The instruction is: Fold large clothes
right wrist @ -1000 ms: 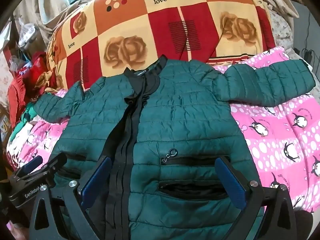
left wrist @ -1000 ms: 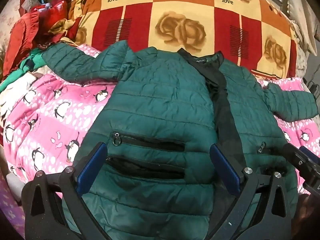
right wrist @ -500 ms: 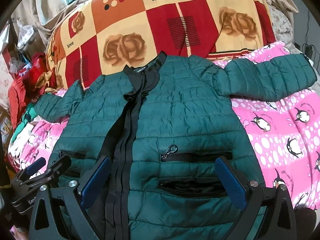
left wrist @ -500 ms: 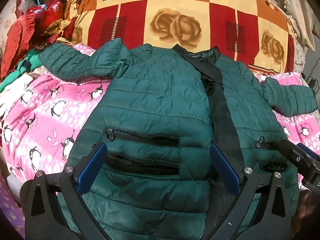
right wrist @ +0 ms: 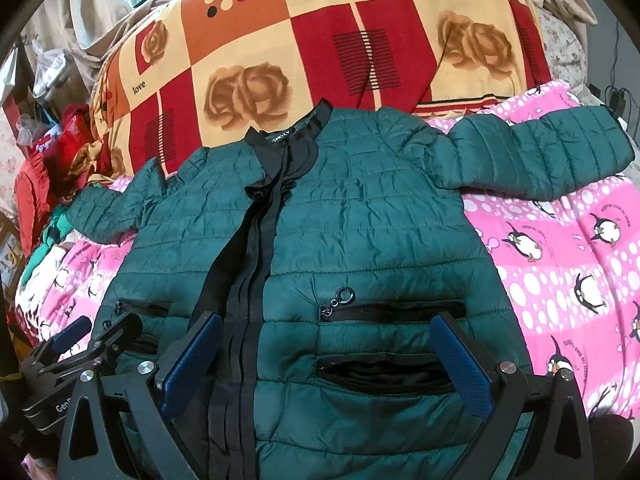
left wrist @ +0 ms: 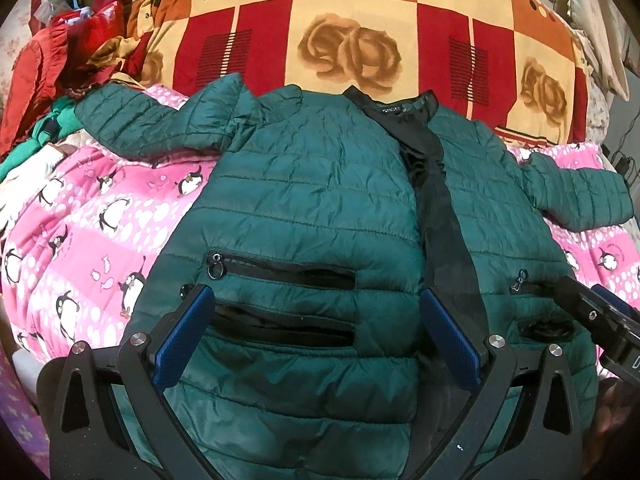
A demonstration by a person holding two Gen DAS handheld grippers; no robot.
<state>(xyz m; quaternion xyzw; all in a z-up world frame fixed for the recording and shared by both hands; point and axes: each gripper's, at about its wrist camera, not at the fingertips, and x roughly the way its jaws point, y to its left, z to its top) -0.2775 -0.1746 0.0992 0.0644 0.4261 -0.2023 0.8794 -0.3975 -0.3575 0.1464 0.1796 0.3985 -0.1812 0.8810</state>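
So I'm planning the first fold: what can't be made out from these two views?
- Jacket hem: both views, cut off at the bottom edge behind the tongs.
- Collar label: right wrist view, lettering too small.
- Left sleeve cuff: right wrist view, its end is lost against piled clothes.

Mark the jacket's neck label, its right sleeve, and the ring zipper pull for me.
neck label (right wrist: pixel 279 136), right wrist view, white lettering.
right sleeve (right wrist: pixel 540 152), right wrist view, mid-sleeve quilting.
ring zipper pull (right wrist: pixel 345 294), right wrist view, the ring.

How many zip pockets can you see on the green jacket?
4. Two stacked on one front panel, upper and lower; two on the other, upper and lower.
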